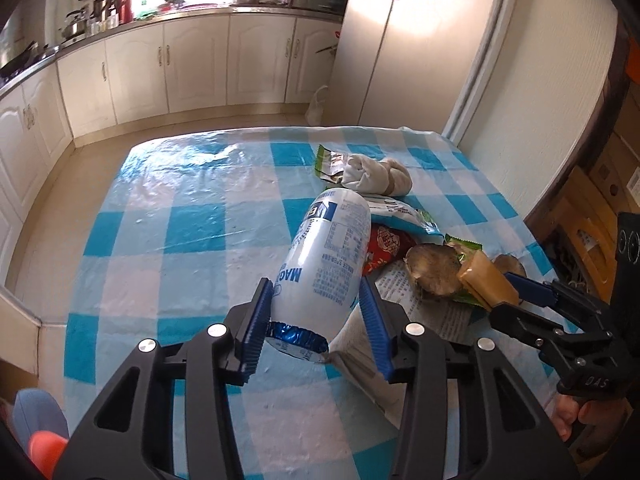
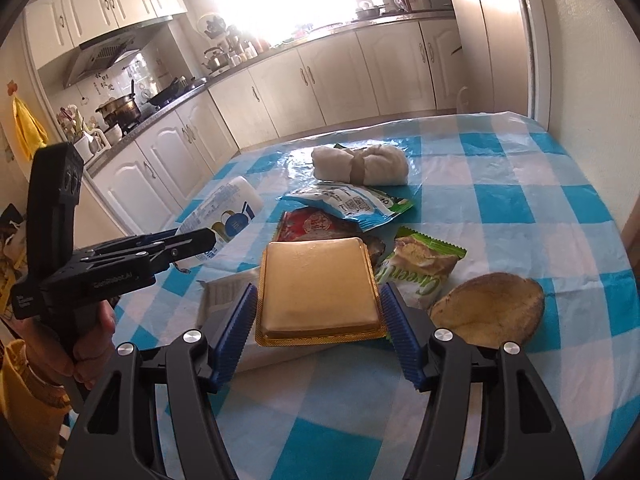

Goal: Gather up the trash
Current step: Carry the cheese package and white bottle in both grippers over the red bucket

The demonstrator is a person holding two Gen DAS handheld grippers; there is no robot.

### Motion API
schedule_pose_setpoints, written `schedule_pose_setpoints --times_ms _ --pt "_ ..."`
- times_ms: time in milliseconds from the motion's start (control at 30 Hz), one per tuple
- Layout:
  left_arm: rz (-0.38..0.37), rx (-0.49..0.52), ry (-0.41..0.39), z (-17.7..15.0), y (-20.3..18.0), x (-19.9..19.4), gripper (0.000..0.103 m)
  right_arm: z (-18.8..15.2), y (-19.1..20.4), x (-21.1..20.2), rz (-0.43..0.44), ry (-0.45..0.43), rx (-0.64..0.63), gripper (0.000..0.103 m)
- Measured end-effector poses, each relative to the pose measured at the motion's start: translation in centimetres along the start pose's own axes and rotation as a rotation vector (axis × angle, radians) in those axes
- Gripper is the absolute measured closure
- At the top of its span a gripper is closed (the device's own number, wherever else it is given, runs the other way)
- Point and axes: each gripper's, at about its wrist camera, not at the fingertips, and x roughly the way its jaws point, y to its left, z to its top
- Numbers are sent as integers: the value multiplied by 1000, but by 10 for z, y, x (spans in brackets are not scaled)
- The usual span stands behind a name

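Trash lies heaped on a checked tablecloth point(image 1: 192, 216) as both tools take hold at once. Left gripper point(image 1: 316, 312) is clamped on a white bottle point(image 1: 328, 256), which tilts up and away between its blue pads, foil end nearest the camera. Right gripper point(image 2: 318, 308) is pinching a gold tray point(image 2: 318, 288) by its side edges, held roughly flat just ahead of the fingers. Beyond the tray sit a red wrapper point(image 2: 308, 226), a blue packet point(image 2: 348, 202), a green packet point(image 2: 420, 268) and a tied white bundle point(image 2: 360, 166); a brown shell point(image 2: 488, 312) rests to its right. The pickup step looks under way; next, both loads probably need carrying to a bin, which is not in view.
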Motion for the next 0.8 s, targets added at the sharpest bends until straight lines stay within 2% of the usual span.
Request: schedule_pose_setpoints --times_ms 267,633,800 --pt "24 -54 -31 -15 16 -33 57 -2 23 -14 17 0 -29 39" --pt "145 -124 -117 -45 57 -108 57 0 79 -14 117 51 -128 39" --pt "201 -186 -139 -66 84 -135 57 -1 112 -8 185 89 -170 39"
